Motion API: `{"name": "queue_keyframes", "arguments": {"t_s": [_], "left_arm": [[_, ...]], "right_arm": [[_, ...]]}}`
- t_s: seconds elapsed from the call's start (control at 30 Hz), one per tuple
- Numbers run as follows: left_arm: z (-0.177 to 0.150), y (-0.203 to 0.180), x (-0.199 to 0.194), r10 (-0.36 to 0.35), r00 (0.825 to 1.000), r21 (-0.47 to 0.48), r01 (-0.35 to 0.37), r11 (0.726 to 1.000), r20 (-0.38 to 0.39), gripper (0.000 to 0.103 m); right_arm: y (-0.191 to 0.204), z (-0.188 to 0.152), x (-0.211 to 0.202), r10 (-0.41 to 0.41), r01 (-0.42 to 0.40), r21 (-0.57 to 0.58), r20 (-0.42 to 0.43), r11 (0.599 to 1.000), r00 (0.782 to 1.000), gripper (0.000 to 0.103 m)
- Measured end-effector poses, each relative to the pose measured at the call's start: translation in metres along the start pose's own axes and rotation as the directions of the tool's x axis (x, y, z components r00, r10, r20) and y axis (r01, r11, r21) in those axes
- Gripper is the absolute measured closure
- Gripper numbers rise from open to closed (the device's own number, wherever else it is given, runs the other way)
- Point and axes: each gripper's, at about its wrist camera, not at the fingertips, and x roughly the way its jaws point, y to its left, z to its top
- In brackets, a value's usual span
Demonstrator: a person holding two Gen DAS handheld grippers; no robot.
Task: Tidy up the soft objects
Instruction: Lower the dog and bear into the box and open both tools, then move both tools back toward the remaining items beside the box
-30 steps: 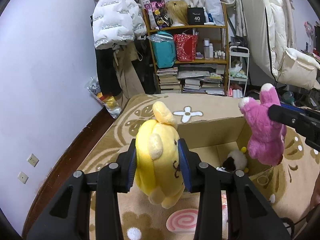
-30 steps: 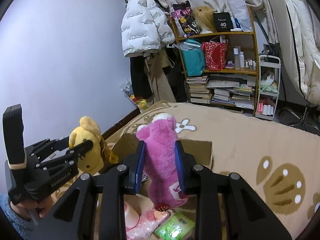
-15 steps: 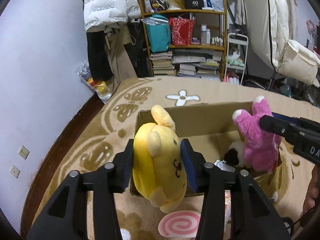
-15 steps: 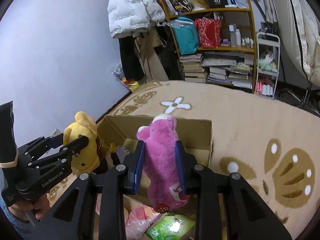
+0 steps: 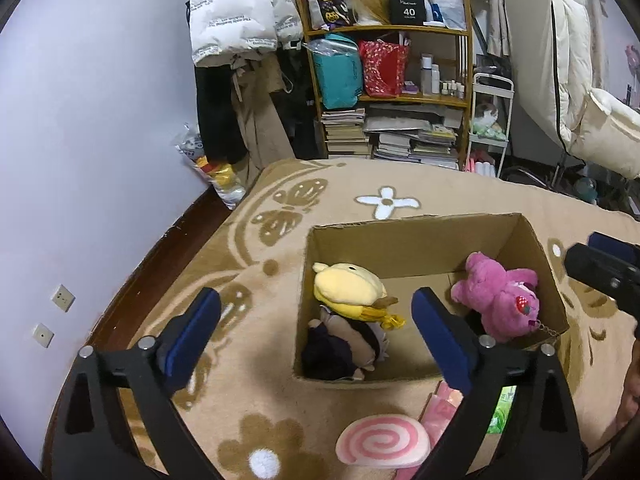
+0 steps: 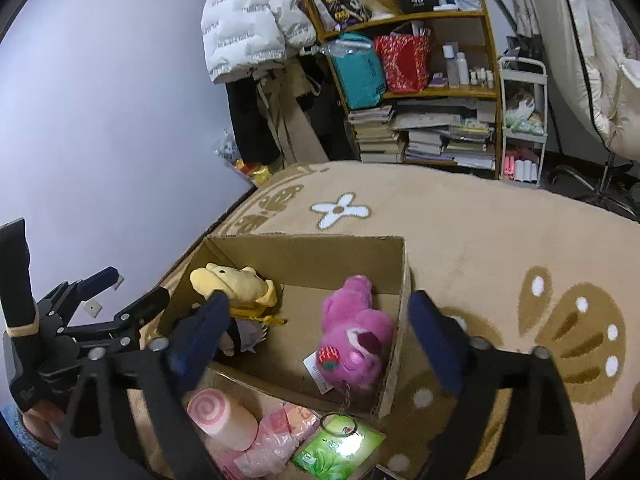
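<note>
An open cardboard box (image 5: 416, 236) (image 6: 304, 252) stands on the beige rug. A yellow plush (image 5: 348, 290) (image 6: 234, 286) lies at its left side on top of a dark plush (image 5: 340, 348). A pink bear plush (image 5: 500, 300) (image 6: 354, 344) lies at its right side. My left gripper (image 5: 316, 334) is open and empty, held above the box's near left part. My right gripper (image 6: 320, 336) is open and empty above the box, over the pink bear. The right gripper's body shows at the right edge of the left wrist view (image 5: 604, 268), and the left gripper shows in the right wrist view (image 6: 100, 312).
A pink swirl cushion (image 5: 382, 442) (image 6: 222, 414), pink packets (image 6: 280, 436) and a green packet (image 6: 338, 446) lie on the rug in front of the box. A cluttered shelf (image 5: 396, 92) and hanging coats (image 5: 236, 12) stand beyond the rug. The wall (image 5: 80, 120) is on the left.
Both grippers opened and let go. The yellow plush dropped into the box's left side and the pink bear into its right side. Both grippers now stand higher above the box.
</note>
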Motion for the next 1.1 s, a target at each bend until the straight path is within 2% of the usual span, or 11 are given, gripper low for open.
{"name": "queue_keyframes", "arguments": {"t_s": [0.37,0.73,1.1], "left_arm": [[-0.014,0.015,-0.041,0.048,0.999,-0.011,-0.048,0.999,0.018,0.001],[-0.041,0.025,-0.063,0.009,0.999,-0.062,-0.011,0.998,-0.031,0.001],[-0.064,0.02,-0.08,-0.016,0.998,-0.059,0.012,0.998,-0.068,0.001]], "right_arm": [[0.007,-0.008,-0.037,-0.006,0.007,-0.01,0.007,1.0,1.0,0.0],[0.012,-0.037,-0.068,-0.014,0.013,0.009,0.007,1.0,1.0,0.0],[0.008,-0.066,-0.079,-0.012,0.013,0.061,-0.016,0.998,1.0,0.0]]}}
